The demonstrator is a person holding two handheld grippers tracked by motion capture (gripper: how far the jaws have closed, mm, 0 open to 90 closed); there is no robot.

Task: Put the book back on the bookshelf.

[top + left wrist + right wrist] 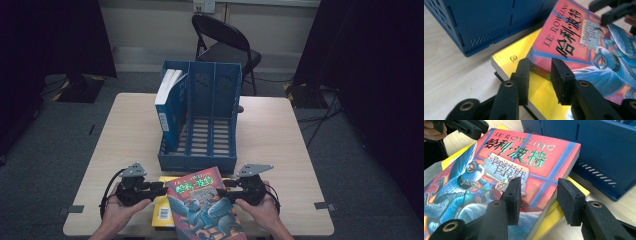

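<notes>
A paperback with a red and blue illustrated cover lies askew on a yellow book at the table's near edge, just before a blue file rack. My left gripper points at its left side, and in the left gripper view the jaws stand apart with the paperback's spine corner between them, above the yellow book. My right gripper faces the paperback's right side. In the right gripper view one jaw hangs over the cover, the other beyond its page edge. Neither gripper's pads visibly press.
The rack has three compartments open to the top; a blue-spined book stands in the left one. The wooden table stretches bare to both sides of the rack. A black folding chair stands beyond the far edge.
</notes>
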